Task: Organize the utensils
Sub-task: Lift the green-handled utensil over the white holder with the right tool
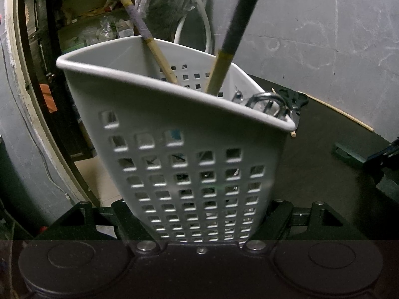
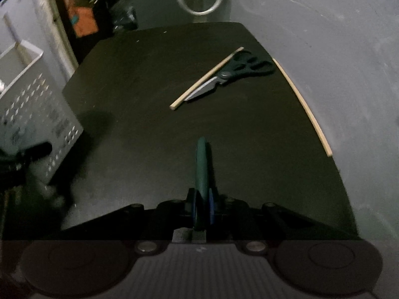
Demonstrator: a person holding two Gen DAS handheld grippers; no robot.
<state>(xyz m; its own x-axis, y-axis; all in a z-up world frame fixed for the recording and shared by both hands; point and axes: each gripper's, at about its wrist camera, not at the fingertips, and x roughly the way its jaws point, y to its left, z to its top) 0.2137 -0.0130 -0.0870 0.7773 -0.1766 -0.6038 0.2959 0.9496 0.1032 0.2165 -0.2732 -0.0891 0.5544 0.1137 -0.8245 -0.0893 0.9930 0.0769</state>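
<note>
- Green-handled utensil [image 2: 201, 174] sitting clenched in the right gripper [image 2: 202, 209], poking forward above the dark worktop [image 2: 139, 129].
- Gripping the white perforated basket [image 1: 189, 134] with the left gripper [image 1: 199, 224], jaws pressing its lower walls, basket tilting.
- Already holding two long sticks [image 1: 159, 57] and metal pieces inside.
- Lying farther out: scissors [image 2: 239, 72] touching a chopstick [image 2: 204, 79], another chopstick [image 2: 304, 107] along the worktop's far edge.
- Likely carrying the green piece toward the basket; next calling for swinging left and lowering it past the rim before releasing.

one basket [image 1: 189, 134], one scissors [image 2: 239, 71], four sticks [image 2: 205, 78]
</note>
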